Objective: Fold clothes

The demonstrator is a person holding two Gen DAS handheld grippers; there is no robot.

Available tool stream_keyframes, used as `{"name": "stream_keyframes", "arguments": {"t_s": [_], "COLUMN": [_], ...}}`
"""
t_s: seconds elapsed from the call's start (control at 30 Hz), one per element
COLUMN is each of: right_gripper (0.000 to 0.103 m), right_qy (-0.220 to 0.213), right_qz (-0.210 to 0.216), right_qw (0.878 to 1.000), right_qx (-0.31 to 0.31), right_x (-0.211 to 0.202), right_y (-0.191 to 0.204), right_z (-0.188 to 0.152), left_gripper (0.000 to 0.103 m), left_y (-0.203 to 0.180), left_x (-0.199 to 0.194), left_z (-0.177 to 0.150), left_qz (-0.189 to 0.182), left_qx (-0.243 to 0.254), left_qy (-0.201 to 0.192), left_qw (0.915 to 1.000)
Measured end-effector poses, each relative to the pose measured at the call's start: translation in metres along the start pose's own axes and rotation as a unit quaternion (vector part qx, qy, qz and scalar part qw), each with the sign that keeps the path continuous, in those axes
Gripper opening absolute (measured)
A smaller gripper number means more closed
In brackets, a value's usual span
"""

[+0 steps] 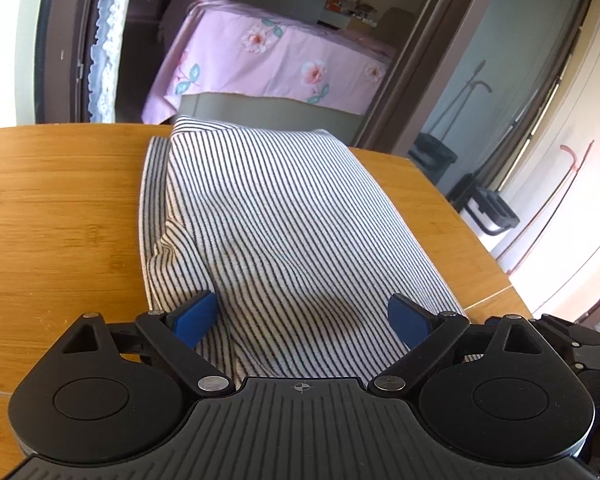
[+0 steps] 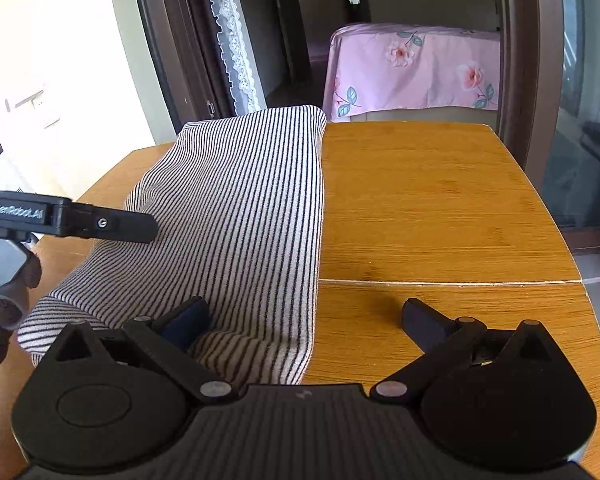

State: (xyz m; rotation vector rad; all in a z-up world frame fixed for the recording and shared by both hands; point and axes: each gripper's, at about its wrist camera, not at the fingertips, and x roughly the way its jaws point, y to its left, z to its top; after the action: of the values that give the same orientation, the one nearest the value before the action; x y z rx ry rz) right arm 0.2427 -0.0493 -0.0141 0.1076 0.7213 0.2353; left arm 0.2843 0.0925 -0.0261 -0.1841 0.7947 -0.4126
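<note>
**Inspector:** The work surface is a wooden table (image 2: 440, 208) with a seam running across it, set before a dark-framed doorway. Beyond it, at the top of both views, a pink flowered cloth (image 1: 268, 56) drapes some furniture, and a lace curtain (image 2: 230, 36) hangs upper left in the right wrist view. Nothing else sits on the table.

**Operator:** And the garment?

**Inspector:** The striped garment (image 1: 284, 216) lies lengthwise down the table, already doubled into a long narrow band, with a lower layer showing along its left edge in the left wrist view. You have laid it that way, I judge, so one end can be brought over the other.

**Operator:** My tools?

**Inspector:** Your left gripper (image 1: 306, 316) is spread wide over the near end of the garment, both blue pads above the cloth, gripping nothing. Your right gripper (image 2: 306, 320) is equally wide and straddles the garment's right-hand edge: one finger over the stripes, the other over bare wood. In the right wrist view, the left tool's black body reaches in from the left edge.

**Operator:** Why so placed?

**Inspector:** You hold both at the near end, one to each side. In my judgement, that readies you to pinch the two near corners together. Whether the pads touch the cloth, I cannot tell.
</note>
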Motion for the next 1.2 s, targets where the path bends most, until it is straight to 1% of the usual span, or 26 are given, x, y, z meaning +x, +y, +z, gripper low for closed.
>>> {"name": "stream_keyframes", "arguments": {"t_s": [0.07, 0.13, 0.17, 0.23, 0.3, 0.33, 0.37, 0.4, 0.47, 0.53, 0.6, 0.67, 0.7, 0.73, 0.8, 0.83, 0.9, 0.93, 0.97, 1.07, 1.2], "right_gripper": [0.103, 0.103, 0.103, 0.103, 0.103, 0.103, 0.103, 0.103, 0.103, 0.103, 0.103, 0.103, 0.103, 0.103, 0.103, 0.102, 0.092, 0.085, 0.084, 0.084, 0.083], "right_qy": [0.005, 0.018, 0.016, -0.011, -0.036, -0.037, -0.029, -0.018, 0.008, -0.002, 0.005, -0.011, -0.022, -0.034, -0.049, -0.05, -0.033, -0.014, -0.003, -0.013, -0.033], "right_qz": [0.008, 0.027, 0.035, 0.036, 0.031, 0.029, 0.025, 0.02, -0.001, -0.004, 0.001, -0.008, -0.005, 0.0, 0.024, 0.032, 0.036, 0.036, 0.037, 0.034, 0.032], "right_qw": [1.0, 0.999, 0.999, 0.999, 0.999, 0.999, 0.999, 0.998, 0.997, 0.998, 0.998, 0.996, 0.994, 0.992, 0.99, 0.99, 0.988, 0.988, 0.988, 0.986, 0.984], "right_qx": [-0.004, 0.002, 0.013, 0.016, -0.002, -0.015, -0.031, -0.048, -0.076, -0.061, -0.06, -0.086, -0.104, -0.119, -0.127, -0.131, -0.146, -0.151, -0.152, -0.161, -0.172], "right_x": [0.0, -0.001, -0.003, -0.013, -0.023, -0.025, -0.023, -0.021, -0.012, -0.014, -0.017, -0.026, -0.031, -0.037, -0.044, -0.043, -0.034, -0.027, -0.023, -0.025, -0.042], "right_y": [-0.002, -0.009, -0.013, -0.013, -0.007, -0.002, 0.003, 0.009, 0.018, 0.017, 0.016, 0.023, 0.03, 0.036, 0.048, 0.054, 0.065, 0.068, 0.07, 0.072, 0.071], "right_z": [0.002, 0.008, 0.013, 0.02, 0.024, 0.024, 0.022, 0.019, 0.006, -0.002, 0.002, 0.006, 0.008, 0.01, 0.014, 0.014, 0.01, 0.005, -0.001, -0.01, 0.002], "left_gripper": [0.097, 0.098, 0.099, 0.1, 0.1, 0.1, 0.1, 0.101, 0.102, 0.102, 0.102, 0.102, 0.102, 0.102, 0.102, 0.102, 0.102, 0.103, 0.103, 0.103, 0.103], "left_y": [-0.006, -0.011, -0.014, -0.017, -0.018, -0.018, -0.017, -0.016, -0.009, -0.008, -0.01, -0.012, -0.013, -0.013, -0.011, -0.01, -0.006, -0.004, -0.002, 0.003, 0.009], "left_x": [-0.011, -0.027, -0.034, -0.046, -0.052, -0.053, -0.054, -0.054, -0.052, -0.053, -0.056, -0.061, -0.064, -0.068, -0.075, -0.078, -0.084, -0.087, -0.09, -0.097, -0.101], "left_z": [-0.005, -0.015, -0.021, -0.03, -0.039, -0.044, -0.05, -0.053, -0.057, -0.058, -0.059, -0.06, -0.06, -0.06, -0.06, -0.06, -0.059, -0.058, -0.058, -0.057, -0.058], "left_qz": [0.004, -0.006, -0.007, -0.007, -0.007, -0.001, 0.005, 0.01, 0.008, 0.01, 0.017, 0.024, 0.028, 0.033, 0.047, 0.052, 0.06, 0.065, 0.073, 0.095, 0.114], "left_qx": [0.009, 0.025, 0.035, 0.05, 0.06, 0.065, 0.07, 0.068, 0.046, 0.039, 0.047, 0.054, 0.058, 0.062, 0.066, 0.064, 0.051, 0.045, 0.04, 0.028, 0.016], "left_qy": [0.005, 0.003, 0.003, 0.013, 0.025, 0.03, 0.035, 0.039, 0.044, 0.041, 0.037, 0.034, 0.033, 0.03, 0.021, 0.016, 0.007, 0.003, -0.002, -0.011, -0.009], "left_qw": [0.9999, 0.9997, 0.9994, 0.9986, 0.9979, 0.9975, 0.9969, 0.9969, 0.9979, 0.9984, 0.9981, 0.9976, 0.9974, 0.9971, 0.9965, 0.9965, 0.9969, 0.9968, 0.9966, 0.995, 0.9933]}}
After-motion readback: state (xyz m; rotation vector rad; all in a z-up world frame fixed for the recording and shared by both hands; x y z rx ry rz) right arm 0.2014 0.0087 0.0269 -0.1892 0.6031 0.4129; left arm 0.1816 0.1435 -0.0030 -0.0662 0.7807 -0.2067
